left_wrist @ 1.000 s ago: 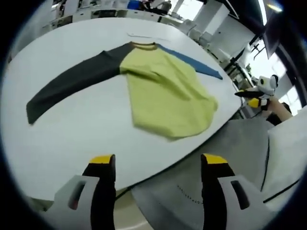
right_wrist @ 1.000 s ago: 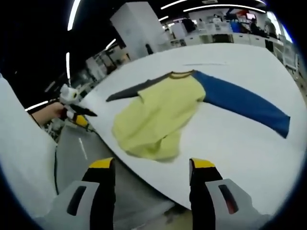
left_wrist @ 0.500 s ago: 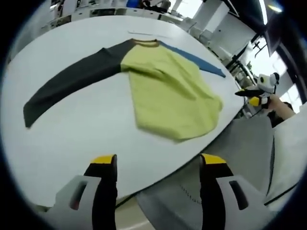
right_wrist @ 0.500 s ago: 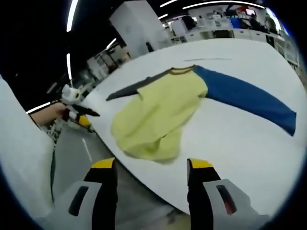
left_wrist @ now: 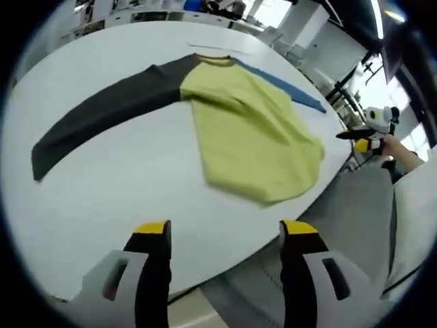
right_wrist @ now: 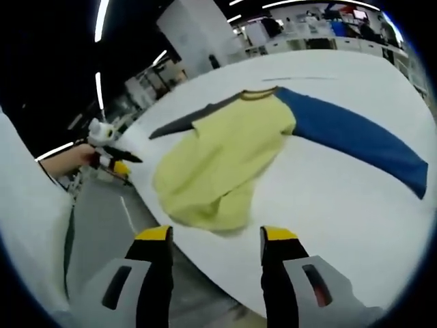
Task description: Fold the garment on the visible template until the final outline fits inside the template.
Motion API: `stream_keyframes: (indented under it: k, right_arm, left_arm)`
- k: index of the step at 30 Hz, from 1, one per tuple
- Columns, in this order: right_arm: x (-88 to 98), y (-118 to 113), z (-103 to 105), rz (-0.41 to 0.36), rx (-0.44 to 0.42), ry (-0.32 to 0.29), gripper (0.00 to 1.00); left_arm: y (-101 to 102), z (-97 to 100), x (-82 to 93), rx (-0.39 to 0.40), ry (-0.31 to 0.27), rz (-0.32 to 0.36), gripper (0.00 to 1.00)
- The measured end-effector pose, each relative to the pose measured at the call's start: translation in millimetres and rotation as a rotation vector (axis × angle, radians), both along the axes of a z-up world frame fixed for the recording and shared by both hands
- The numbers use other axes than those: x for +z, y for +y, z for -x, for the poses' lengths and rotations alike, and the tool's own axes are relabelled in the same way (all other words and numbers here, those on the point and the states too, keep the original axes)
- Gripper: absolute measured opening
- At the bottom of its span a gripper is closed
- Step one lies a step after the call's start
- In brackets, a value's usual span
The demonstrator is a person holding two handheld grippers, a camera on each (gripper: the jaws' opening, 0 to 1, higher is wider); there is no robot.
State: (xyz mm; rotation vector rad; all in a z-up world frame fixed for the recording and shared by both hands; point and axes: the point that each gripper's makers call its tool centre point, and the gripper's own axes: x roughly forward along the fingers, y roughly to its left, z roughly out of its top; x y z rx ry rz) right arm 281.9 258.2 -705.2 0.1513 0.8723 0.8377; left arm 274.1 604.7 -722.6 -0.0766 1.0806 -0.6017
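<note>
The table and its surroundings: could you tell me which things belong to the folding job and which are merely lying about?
Job:
- shirt, spread flat, unfolded
- white table beneath it
- left gripper, open
- right gripper, open

Lying about:
- background desks with equipment
- white cabinet

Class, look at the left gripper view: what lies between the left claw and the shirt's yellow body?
Only bare white table lies between the left claw and the shirt; nothing else sits on that stretch.

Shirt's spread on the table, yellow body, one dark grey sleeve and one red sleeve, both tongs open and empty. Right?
Not quite: the second sleeve is blue, not red, as the right gripper view shows. The rest holds: yellow shirt, grey sleeve, left tongs and right tongs open.
</note>
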Motion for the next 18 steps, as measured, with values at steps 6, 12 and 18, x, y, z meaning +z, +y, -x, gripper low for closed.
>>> stream_keyframes:
  k: [6,12,18]
  right_arm:
    - [-6.7,1.5,-3.2,0.001,-0.010,0.010,0.51]
    - [-14.3,6.4,-6.8,0.002,0.003,0.025,0.47]
    - [-19.7,7.7,-9.2,0.029,0.056,0.032,0.46]
  left_arm:
    - [-2.1,-4.4,-4.4,0.004,0.001,0.004,0.57]
    - [-12.3,-12.5,-7.7,-0.029,-0.025,0.048,0.55]
    - [-17.4,-19.2,-9.6,-0.084,-0.030,0.066,0.54]
